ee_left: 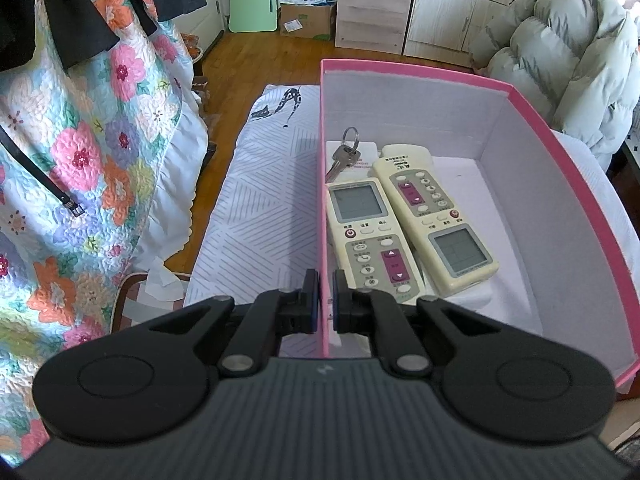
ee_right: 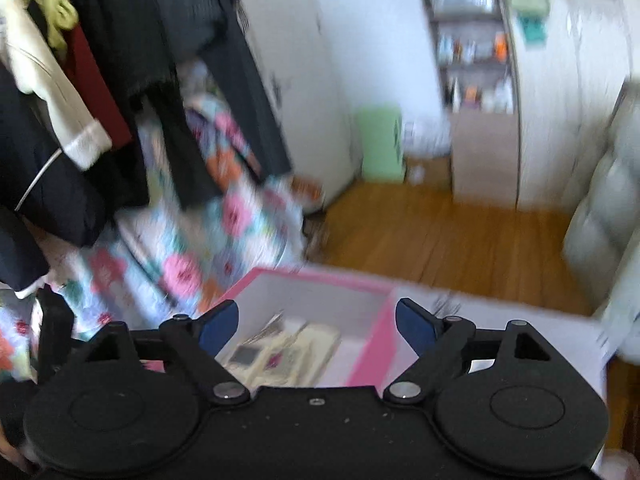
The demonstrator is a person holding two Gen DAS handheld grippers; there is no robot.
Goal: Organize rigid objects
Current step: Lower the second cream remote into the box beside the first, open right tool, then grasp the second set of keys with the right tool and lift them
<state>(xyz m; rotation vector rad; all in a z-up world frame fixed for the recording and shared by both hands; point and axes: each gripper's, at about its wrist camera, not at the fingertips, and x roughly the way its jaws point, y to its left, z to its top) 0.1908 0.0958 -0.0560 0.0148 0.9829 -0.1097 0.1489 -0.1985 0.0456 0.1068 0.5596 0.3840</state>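
Now, left tool: we clamp it tight on the pink box wall.
Right tool: we hold it spread wide, empty, above the box.
Box contents: two remotes side by side, keys behind them.
Box place: on our patterned worktop.

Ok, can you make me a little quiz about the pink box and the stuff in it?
1. How many remote controls lie inside the pink box?
2. True or false: the key lies outside the box.
3. What is the left gripper closed on: A) a remote, B) the box wall, C) nothing?

Key:
1. Two: one remote beside the other remote.
2. False.
3. B. The right gripper is open, holding nothing.
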